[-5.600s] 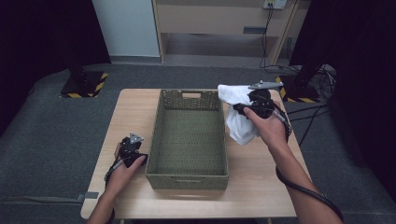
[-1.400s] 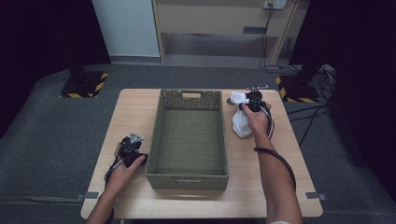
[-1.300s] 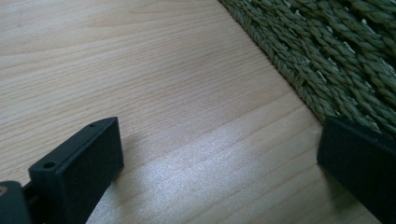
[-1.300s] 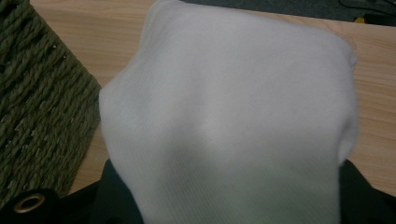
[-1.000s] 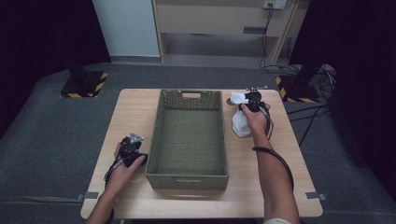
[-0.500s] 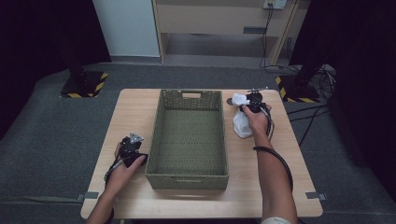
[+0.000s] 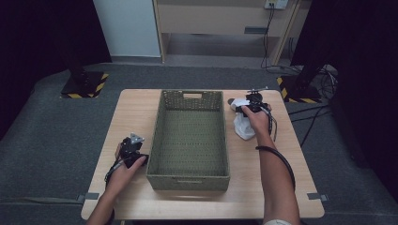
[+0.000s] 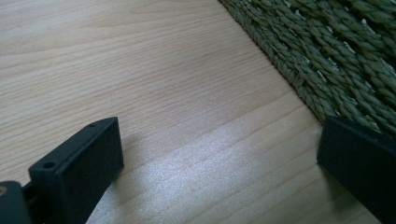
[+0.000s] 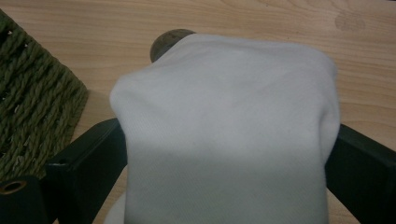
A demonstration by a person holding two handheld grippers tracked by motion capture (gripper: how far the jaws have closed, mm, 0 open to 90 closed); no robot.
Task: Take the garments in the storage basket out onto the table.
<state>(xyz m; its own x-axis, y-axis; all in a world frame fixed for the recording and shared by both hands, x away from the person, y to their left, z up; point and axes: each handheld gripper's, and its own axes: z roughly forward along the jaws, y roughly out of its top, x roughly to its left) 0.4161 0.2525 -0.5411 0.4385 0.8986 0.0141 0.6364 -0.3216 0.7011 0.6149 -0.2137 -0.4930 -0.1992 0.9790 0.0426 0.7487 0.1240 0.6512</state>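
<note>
A white cloth (image 7: pixel 243 126) lies bunched on the wooden table (image 7: pixel 141 108), to the right of a green woven basket (image 7: pixel 162 136). My right gripper (image 7: pixel 241 107) is at the cloth's far end. In the right gripper view the cloth (image 9: pixel 229 93) fills the gap between the wide-spread jaws of the right gripper (image 9: pixel 229 149), which is open around it. My left gripper (image 7: pixel 132 143) rests on the table left of the basket. In the left gripper view the left gripper (image 8: pixel 219 140) is open over bare wood, with the basket wall (image 8: pixel 327 46) at its right.
The basket is empty and takes up the middle of the table. A small dark round spot (image 9: pixel 170 39) shows on the wood just past the cloth, near the basket's corner (image 9: pixel 32 102). Cables trail off the table's right side.
Over the last seconds the right hand carried the cloth from a raised, spread-out hold to the far right of the table, where it now sits bunched. The left hand has not moved.
</note>
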